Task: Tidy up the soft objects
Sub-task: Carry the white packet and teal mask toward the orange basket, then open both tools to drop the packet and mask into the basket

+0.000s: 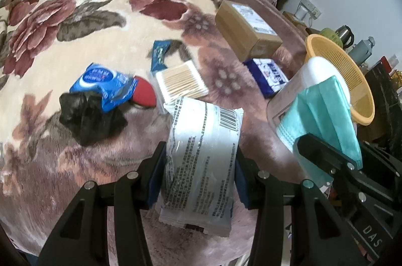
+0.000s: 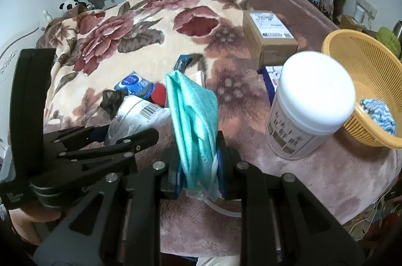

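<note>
My left gripper (image 1: 199, 165) is shut on a white plastic packet (image 1: 201, 160) with a barcode, held just above the floral blanket (image 1: 100, 40). The packet also shows in the right wrist view (image 2: 135, 115). My right gripper (image 2: 198, 165) is shut on a green face mask (image 2: 193, 115), which stands up between the fingers; it also shows in the left wrist view (image 1: 324, 115). A yellow mesh basket (image 2: 361, 60) stands at the right with a blue-white cloth (image 2: 379, 112) inside. A blue packet (image 1: 105, 85), black crumpled bag (image 1: 90, 117) and red sponge (image 1: 144, 92) lie ahead.
A white-lidded jar (image 2: 309, 105) stands between my right gripper and the basket. A cardboard box (image 1: 246, 30), cotton swab box (image 1: 181, 80), dark blue tissue pack (image 1: 268, 75) and small blue sachet (image 1: 159, 55) lie on the blanket. The bed edge is close at the right.
</note>
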`<state>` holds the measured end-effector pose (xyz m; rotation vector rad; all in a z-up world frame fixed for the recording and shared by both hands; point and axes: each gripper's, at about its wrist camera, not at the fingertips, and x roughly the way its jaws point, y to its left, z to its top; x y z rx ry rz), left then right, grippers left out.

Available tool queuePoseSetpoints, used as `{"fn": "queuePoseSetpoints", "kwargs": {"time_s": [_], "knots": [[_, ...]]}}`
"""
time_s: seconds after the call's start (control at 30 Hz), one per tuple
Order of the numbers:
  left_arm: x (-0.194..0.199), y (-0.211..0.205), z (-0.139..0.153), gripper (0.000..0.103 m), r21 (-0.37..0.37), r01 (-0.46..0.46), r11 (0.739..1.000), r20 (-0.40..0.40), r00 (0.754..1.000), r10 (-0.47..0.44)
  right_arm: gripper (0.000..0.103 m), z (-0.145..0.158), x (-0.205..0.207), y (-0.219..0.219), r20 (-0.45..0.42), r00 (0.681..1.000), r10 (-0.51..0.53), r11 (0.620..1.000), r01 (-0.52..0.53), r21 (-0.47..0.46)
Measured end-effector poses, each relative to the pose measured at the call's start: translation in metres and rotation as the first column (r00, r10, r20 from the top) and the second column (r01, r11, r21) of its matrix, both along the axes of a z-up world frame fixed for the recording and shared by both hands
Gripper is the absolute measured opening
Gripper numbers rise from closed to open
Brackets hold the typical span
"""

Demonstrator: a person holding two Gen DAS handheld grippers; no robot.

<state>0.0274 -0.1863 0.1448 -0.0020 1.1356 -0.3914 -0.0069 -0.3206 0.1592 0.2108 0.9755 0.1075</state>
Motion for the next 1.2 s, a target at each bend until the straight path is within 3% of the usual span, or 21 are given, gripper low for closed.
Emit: {"fn": "queuePoseSetpoints", "kwargs": {"time_s": [0.63, 1.2], "knots": [[0.027, -0.039, 0.049, 0.05, -0.034, 0.036, 0.999, 0.064, 0.997, -0.034, 0.021, 0.042, 0.011, -0.047, 0.094, 0.994, -0.057, 0.998, 0.058, -0.003], [0.044, -0.165, 0.092, 0.05, -0.118, 0.199, 0.973, 0.102, 0.977, -0.188, 0.022, 0.059, 0.008, -0.152, 0.13, 0.96, -0.249, 0.968, 0.251, 0.004]]}}
